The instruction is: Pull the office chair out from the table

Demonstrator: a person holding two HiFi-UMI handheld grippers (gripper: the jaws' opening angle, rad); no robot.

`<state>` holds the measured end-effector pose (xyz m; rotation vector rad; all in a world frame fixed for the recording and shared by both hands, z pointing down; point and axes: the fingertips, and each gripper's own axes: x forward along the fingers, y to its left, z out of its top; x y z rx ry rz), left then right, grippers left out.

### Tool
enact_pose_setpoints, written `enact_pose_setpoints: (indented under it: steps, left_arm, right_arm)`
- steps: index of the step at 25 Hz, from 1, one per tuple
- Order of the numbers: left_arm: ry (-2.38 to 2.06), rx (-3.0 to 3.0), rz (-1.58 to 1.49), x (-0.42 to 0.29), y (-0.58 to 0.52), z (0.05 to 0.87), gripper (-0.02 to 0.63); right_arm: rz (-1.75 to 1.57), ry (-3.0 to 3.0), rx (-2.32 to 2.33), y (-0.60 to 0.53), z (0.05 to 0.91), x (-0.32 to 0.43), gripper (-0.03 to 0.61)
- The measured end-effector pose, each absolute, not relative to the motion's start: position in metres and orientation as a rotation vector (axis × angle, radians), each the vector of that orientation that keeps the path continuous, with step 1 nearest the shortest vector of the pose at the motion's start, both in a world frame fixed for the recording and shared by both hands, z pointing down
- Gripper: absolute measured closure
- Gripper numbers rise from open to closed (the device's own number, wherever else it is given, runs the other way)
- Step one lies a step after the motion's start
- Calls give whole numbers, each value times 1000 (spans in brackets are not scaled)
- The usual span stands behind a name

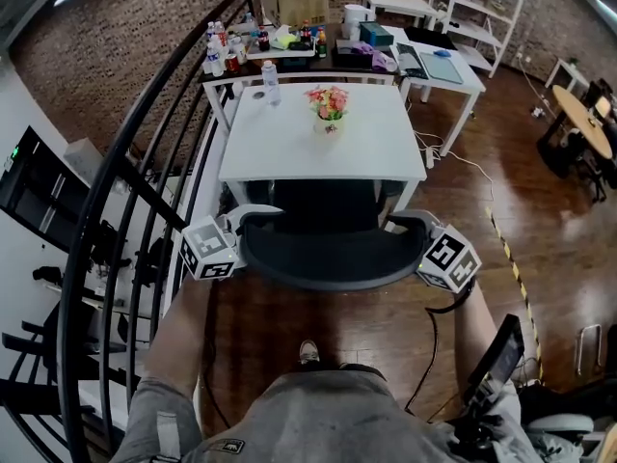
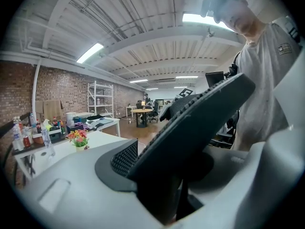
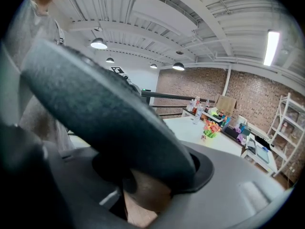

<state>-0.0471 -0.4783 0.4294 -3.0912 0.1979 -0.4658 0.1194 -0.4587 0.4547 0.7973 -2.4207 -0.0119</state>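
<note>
Office chair [image 1: 323,258]: backrest between both tools | left gripper [image 1: 239,228]: clamped on its rim | right gripper [image 1: 413,228]: clamped likewise | table [image 1: 280,157]: just ahead

head: steep down | 2 gripper views: close | shared: chair back [image 1: 323,258], table [image 1: 289,148]

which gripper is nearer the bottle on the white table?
Left. The left gripper clamps the chair at its left end, on the bottle side; the right gripper clamps the right end, farther across.
</note>
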Motion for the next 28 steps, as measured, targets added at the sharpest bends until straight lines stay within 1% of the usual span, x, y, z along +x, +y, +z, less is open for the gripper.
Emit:
enact_pose_setpoints:
  steps: [9,18,28]
  left_arm:
    - [270,-3097,-447,-29,-404,424,400]
    - [315,-3118,-442,-39,-345,422,385]
    - [261,-3084,-411,-60,-277,423,391]
  right_arm:
    - [-34,-2439,764,-392,453,137,321]
    - [-32,-2476,706,-326,451,124,336]
    - [-18,-2438,758,-256,451,106,334]
